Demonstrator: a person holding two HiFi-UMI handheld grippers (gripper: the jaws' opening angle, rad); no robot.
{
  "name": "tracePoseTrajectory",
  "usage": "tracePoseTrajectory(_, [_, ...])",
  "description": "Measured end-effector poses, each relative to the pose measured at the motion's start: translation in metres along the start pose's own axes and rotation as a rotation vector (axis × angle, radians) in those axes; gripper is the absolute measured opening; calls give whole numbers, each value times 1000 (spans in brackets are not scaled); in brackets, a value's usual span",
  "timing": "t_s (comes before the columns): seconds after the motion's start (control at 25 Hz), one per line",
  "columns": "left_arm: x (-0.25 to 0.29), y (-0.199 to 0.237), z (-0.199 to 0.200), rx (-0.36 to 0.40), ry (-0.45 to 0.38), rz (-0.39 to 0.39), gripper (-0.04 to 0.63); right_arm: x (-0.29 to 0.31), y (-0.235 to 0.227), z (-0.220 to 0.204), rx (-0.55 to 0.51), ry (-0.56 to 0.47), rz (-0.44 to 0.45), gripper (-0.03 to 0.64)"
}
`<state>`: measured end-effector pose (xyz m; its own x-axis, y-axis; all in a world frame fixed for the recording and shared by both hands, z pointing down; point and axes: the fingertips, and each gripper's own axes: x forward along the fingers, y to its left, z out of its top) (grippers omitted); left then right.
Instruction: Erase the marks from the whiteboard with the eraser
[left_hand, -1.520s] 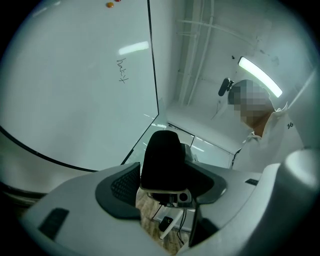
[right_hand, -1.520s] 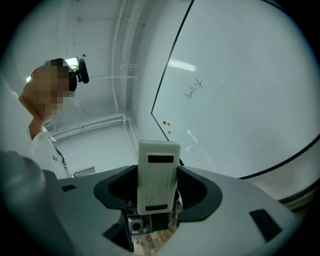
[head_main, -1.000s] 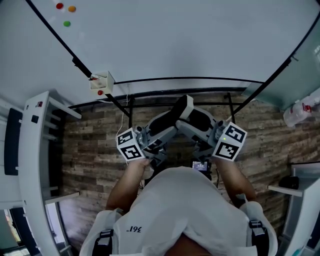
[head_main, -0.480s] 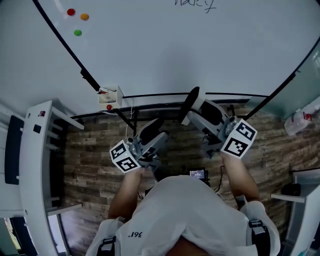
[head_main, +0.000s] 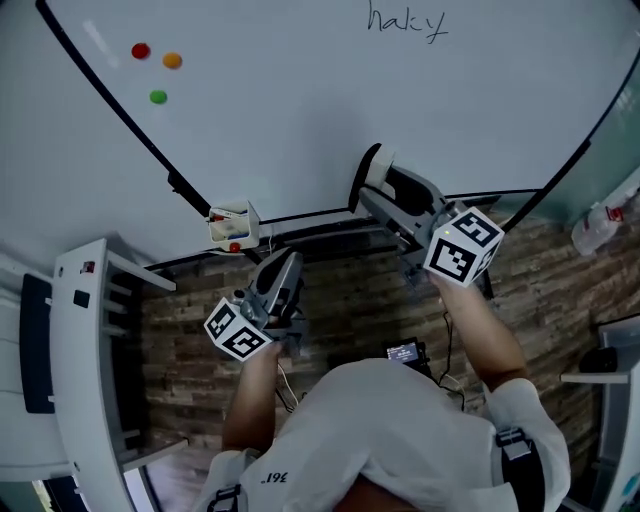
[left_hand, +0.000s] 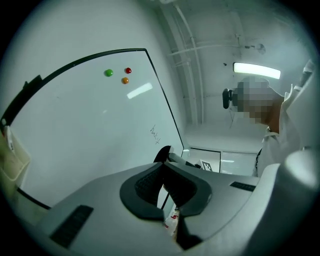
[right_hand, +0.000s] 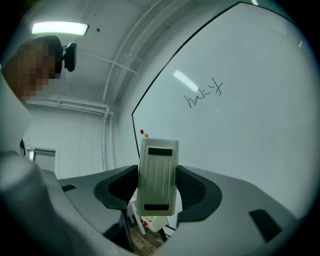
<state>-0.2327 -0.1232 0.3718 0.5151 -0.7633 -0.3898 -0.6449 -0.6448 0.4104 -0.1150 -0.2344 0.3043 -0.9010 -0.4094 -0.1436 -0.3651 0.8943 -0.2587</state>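
Nearest me, the left gripper (head_main: 283, 268) hangs low by the person's waist. Its jaws have just clenched together with nothing between them, and it should keep clear.

Higher and to the right, the right gripper (head_main: 385, 192) grasps the eraser (right_hand: 158, 170) by its two long sides, close to the board (head_main: 300, 110). I cannot tell whether it touches yet.

The step, as I judge it, is bringing the eraser up to the writing (head_main: 405, 22), which sits well above it near the board's far edge. To do it well, I'd lay the felt flat on the board, press evenly, and sweep across the whole word without loosening the grip.

The eraser is a pale, ribbed plastic block with two dark slots on its back and a dark felt edge. It stands upright between the jaws.

Three magnets (head_main: 158, 62) sit far left, well apart from the writing.
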Motion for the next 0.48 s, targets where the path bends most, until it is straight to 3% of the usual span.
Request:
tracePoseTrajectory(0.32, [-12, 51, 47, 67, 11, 43, 8, 75, -9, 25, -118, -18, -67, 261])
tracePoseTrajectory(0.48, [-9, 59, 54, 75, 10, 41, 8, 111, -15, 55, -235, -14, -118, 261])
